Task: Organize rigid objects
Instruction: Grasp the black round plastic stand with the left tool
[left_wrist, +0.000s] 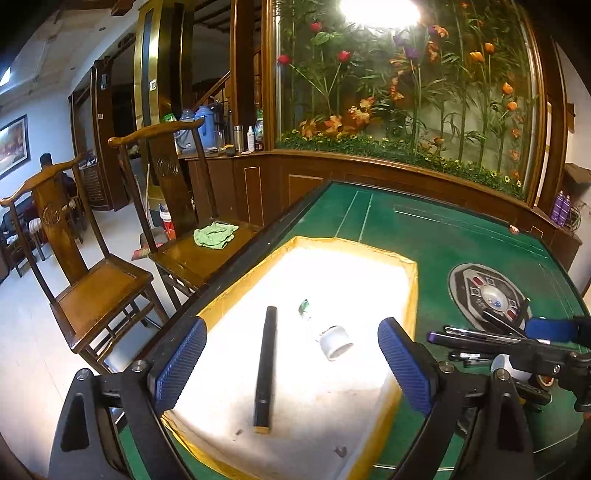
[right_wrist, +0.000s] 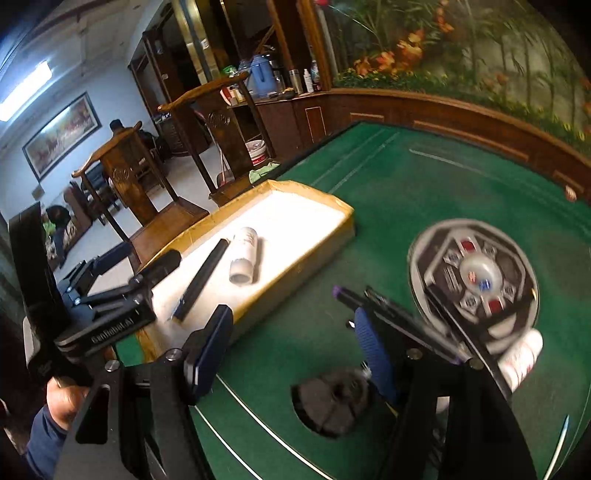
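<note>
Over the left side of the green table (left_wrist: 424, 229), the left gripper (left_wrist: 291, 363) hung with its blue pads spread wide and nothing between them, above a shallow yellow-rimmed tray (left_wrist: 412, 291). In the tray lay a long black stick (left_wrist: 266, 369), its long axis running near to far almost in line with the gripper's reach, and just right of it a small white bottle (left_wrist: 334, 341) on its side. To the right, outside the tray, a loose pile of pens (left_wrist: 476, 338) and a second white bottle (right_wrist: 521, 360) rested near the table's round centre console (right_wrist: 476, 277). The right gripper (right_wrist: 295, 350), jaws moderately apart and empty, pointed down at the felt just short of that pile, with a black disc-shaped object (right_wrist: 332, 404) below it. The right hand looked nearer the pens, whose shafts lay across its path.
</note>
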